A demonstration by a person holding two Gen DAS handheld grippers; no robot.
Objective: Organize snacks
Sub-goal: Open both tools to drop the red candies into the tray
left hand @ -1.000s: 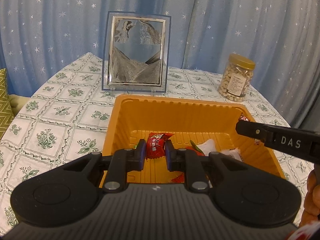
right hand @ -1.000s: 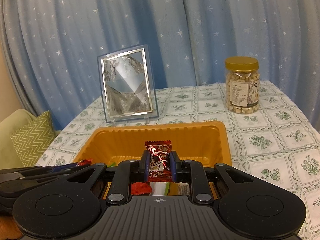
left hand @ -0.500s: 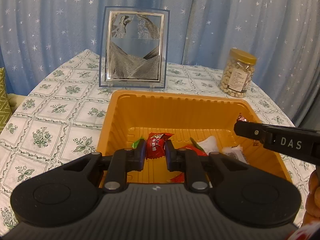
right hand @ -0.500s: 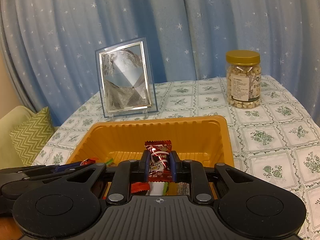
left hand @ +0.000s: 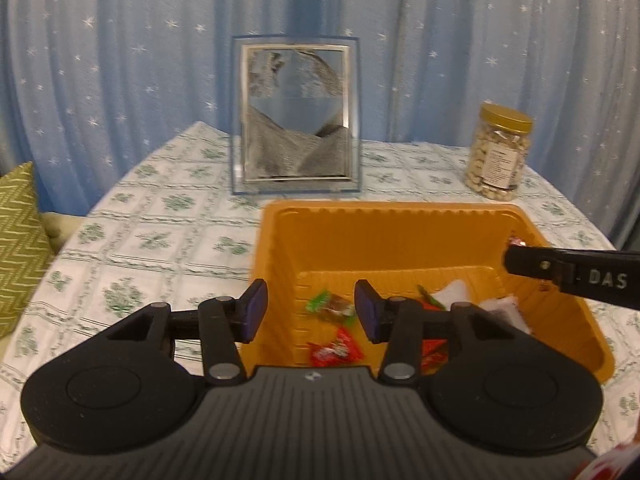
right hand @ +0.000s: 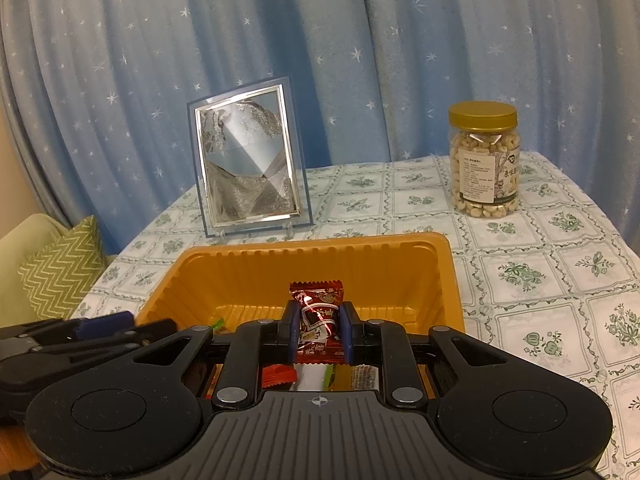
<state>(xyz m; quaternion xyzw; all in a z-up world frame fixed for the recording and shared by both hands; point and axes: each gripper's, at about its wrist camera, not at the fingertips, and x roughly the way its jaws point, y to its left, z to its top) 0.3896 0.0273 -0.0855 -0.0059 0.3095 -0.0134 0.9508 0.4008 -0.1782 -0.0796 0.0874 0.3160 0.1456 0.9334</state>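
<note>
From my left wrist view I can see down to the floor of the orange tray (left hand: pixel 400 236), where several loose snacks lie: a red candy (left hand: pixel 335 349) near the front, a green and brown one (left hand: pixel 331 305) behind it, and white packets (left hand: pixel 502 309) to the right. My right wrist view hides most of that floor behind the tongs, but it alone shows clearly the dark red candy (right hand: pixel 319 322) that my right tongs (right hand: pixel 319 334) are clenching. This wrapper is glossy, with a zigzag top edge and light print, and it stands upright above the tray's inside. In the left view only the tip of the right tongs (left hand: pixel 576 276) appears, entering from the right over the tray rim.

My left tongs (left hand: pixel 311 312) are spread wide with nothing between the blue pads (left hand: pixel 256 310). Half a second ago they were squeezing a red candy over the tray; now that candy is lying on the tray floor. The sand picture frame (right hand: pixel 248 170) and the nut jar (right hand: pixel 484 160) stand behind the tray on the tablecloth (right hand: pixel 540 280)
</note>
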